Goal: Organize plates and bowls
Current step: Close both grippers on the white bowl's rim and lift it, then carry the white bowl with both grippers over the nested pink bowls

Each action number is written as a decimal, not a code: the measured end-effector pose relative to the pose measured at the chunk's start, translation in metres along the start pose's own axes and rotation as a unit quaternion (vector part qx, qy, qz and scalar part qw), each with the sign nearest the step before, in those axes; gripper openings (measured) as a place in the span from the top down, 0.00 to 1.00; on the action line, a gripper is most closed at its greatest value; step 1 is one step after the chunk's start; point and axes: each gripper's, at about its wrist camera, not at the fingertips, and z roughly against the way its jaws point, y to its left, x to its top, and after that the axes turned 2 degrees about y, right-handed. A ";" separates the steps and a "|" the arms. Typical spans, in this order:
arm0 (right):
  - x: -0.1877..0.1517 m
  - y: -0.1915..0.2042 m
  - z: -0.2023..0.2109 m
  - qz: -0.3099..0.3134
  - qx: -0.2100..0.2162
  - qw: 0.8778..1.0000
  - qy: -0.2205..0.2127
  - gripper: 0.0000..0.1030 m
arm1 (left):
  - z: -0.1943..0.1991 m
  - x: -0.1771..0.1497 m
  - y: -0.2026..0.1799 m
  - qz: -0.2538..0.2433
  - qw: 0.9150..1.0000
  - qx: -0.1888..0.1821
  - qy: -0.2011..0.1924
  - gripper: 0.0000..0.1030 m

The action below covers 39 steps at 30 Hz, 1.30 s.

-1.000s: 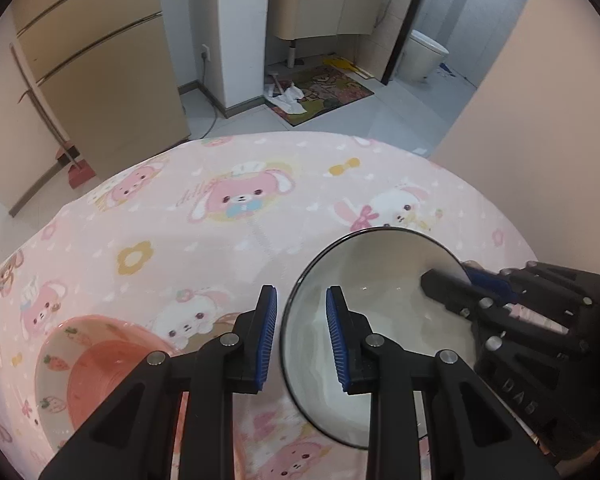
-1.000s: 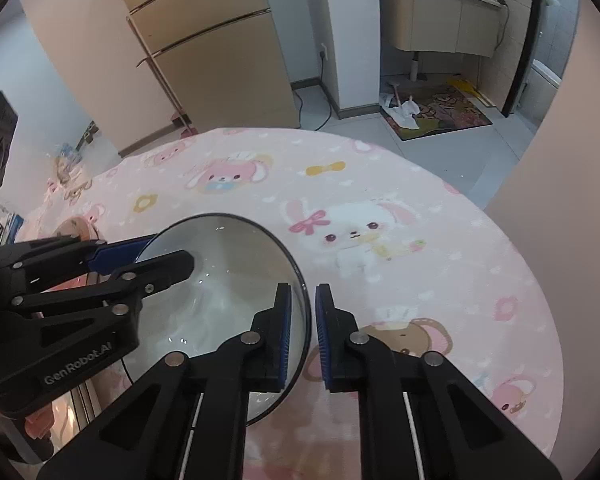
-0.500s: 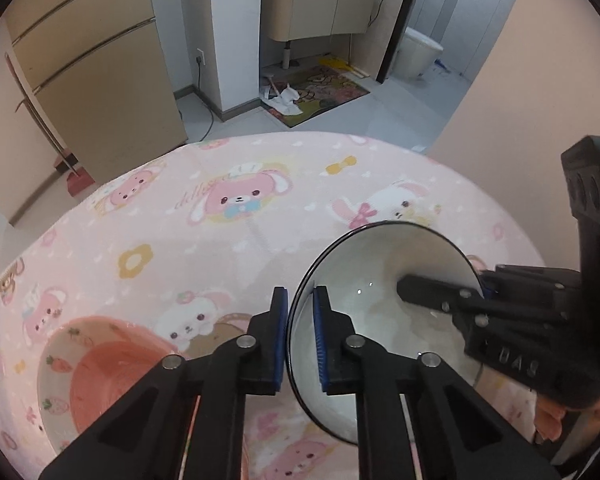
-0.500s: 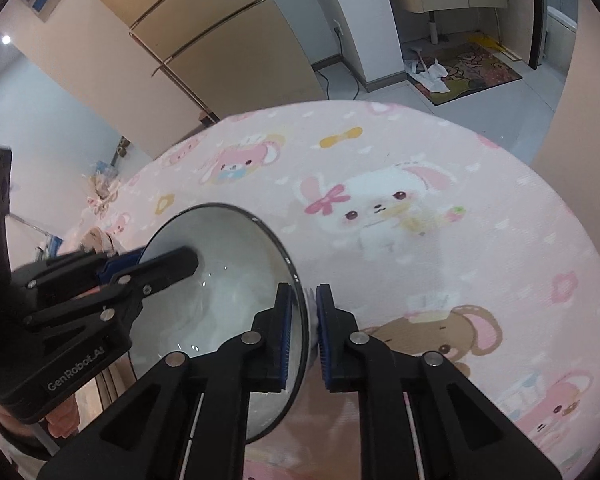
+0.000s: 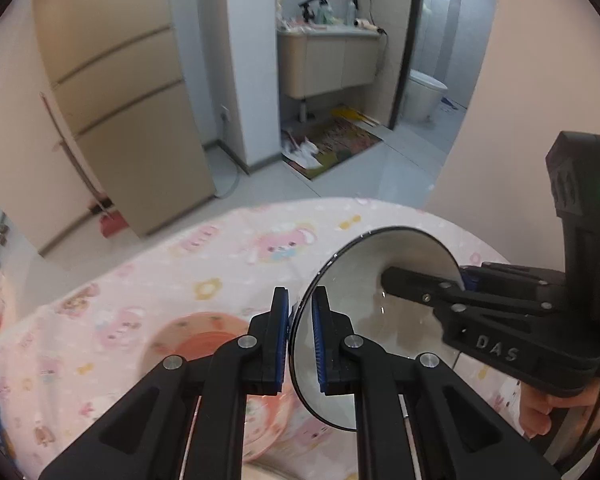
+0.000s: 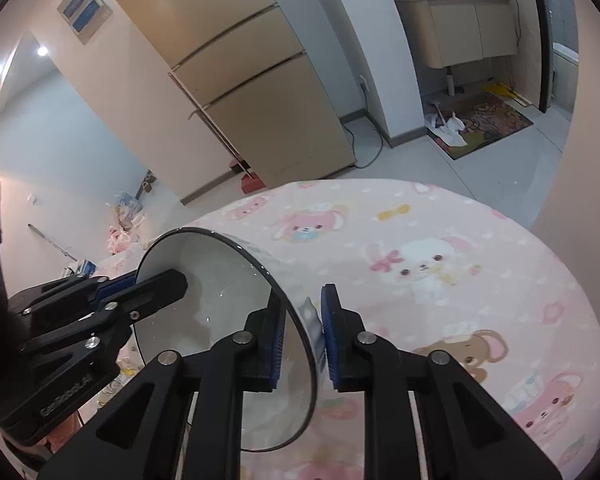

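A white bowl with a dark rim (image 5: 364, 320) is held tilted above the round table, between both grippers. My left gripper (image 5: 300, 340) is shut on its near rim. My right gripper (image 6: 302, 338) straddles the opposite rim with its jaws parted, one finger inside the bowl (image 6: 220, 300) and one outside. In the left wrist view the right gripper (image 5: 424, 286) reaches into the bowl from the right. A pink bowl with carrot prints (image 5: 196, 344) sits on the table below and left of the left gripper.
The table wears a pink cartoon-animal cloth (image 6: 440, 264). Beyond its far edge are a beige fridge (image 6: 252, 80), a white pillar (image 5: 236, 60) and a bathroom doorway with a floor mat (image 5: 332, 148). A beige wall (image 5: 520, 120) stands close on the right.
The bowl has been lifted and tilted more upright. The right gripper's jaws have opened around the rim. The left gripper stays shut on the rim; both views now look higher into the room.
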 end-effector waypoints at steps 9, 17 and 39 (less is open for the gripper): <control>-0.008 0.047 0.006 0.038 0.023 0.999 -0.019 0.85 | 0.040 -0.017 0.046 0.026 0.999 -0.001 -0.025 0.87; -0.002 0.081 -0.012 0.066 0.011 0.998 -0.003 0.85 | 0.045 -0.037 0.089 0.073 0.997 -0.010 -0.031 0.87; -0.012 0.090 -0.050 0.066 -0.006 0.998 0.020 0.85 | 0.009 -0.063 0.118 0.105 0.994 -0.030 -0.032 0.87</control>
